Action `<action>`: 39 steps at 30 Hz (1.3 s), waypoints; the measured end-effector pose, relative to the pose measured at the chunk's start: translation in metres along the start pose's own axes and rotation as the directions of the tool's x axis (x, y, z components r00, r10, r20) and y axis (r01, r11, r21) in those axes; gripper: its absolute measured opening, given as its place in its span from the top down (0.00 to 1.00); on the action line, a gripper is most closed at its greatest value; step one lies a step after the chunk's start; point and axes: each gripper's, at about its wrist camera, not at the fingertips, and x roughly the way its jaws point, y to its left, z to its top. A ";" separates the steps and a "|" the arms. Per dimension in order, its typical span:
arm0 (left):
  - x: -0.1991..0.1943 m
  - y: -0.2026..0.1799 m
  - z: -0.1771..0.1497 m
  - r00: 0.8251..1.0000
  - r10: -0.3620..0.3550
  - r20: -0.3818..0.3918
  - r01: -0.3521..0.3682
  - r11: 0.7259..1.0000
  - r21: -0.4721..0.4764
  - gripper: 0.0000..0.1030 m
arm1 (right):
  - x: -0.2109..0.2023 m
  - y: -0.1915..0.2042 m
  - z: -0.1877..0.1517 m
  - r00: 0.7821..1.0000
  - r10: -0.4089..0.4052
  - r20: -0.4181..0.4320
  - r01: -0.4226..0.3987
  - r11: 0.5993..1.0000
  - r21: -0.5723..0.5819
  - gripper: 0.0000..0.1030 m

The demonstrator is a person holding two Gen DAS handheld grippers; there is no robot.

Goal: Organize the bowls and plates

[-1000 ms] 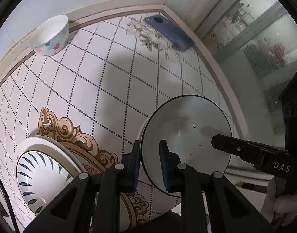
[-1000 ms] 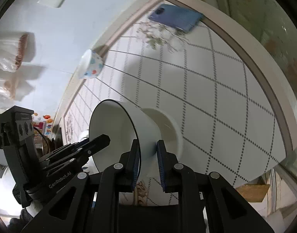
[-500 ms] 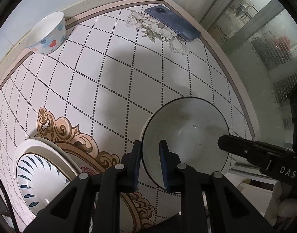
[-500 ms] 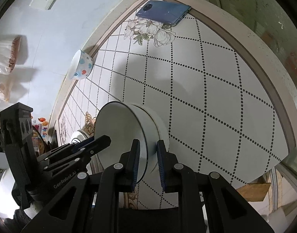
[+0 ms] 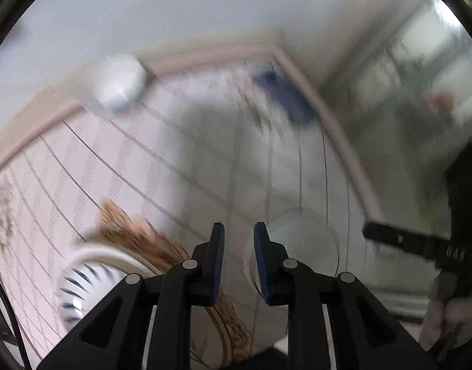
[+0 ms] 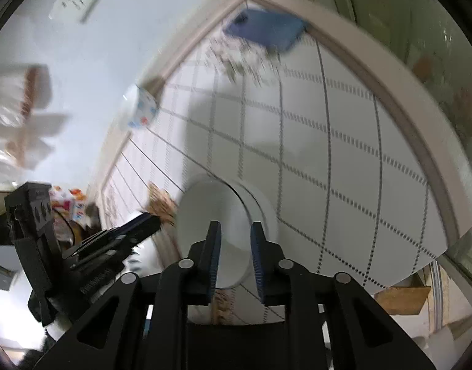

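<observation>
Both views are motion-blurred. A white bowl with a thin dark rim (image 5: 303, 243) (image 6: 223, 215) rests on the tiled table near its front right corner. My left gripper (image 5: 239, 256) is open, with the bowl's rim just right of its right finger and nothing between the fingers. My right gripper (image 6: 234, 257) is open, its fingers on either side of the bowl's rim. A stack of plates with a blue leaf pattern (image 5: 85, 277) lies at the lower left. A small bowl with coloured hearts (image 5: 120, 84) (image 6: 140, 109) stands at the far table edge by the wall.
A blue phone (image 5: 285, 97) (image 6: 265, 29) lies at the far right corner of the table. The table edge (image 6: 421, 129) curves along the right, with a glass door beyond. Plastic bags (image 6: 17, 114) hang on the wall at left.
Both grippers have opened and let go of the white bowl, which now sits on the table. Both cameras have pulled back and tilted up.
</observation>
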 end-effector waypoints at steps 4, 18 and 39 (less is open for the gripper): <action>-0.033 0.046 0.043 0.990 0.061 0.128 -0.049 0.994 -0.094 0.53 | -0.008 0.047 0.033 0.997 0.061 0.051 -0.057 0.996 -0.061 0.50; 0.060 0.212 0.129 0.998 0.045 -0.051 -0.063 0.904 -0.422 0.49 | 0.167 0.178 0.185 0.994 0.074 -0.085 -0.089 0.977 -0.192 0.50; 0.110 0.200 0.136 0.995 0.079 -0.067 -0.098 0.923 -0.373 0.88 | 0.265 0.192 0.205 0.990 0.013 -0.141 -0.045 0.974 -0.222 0.82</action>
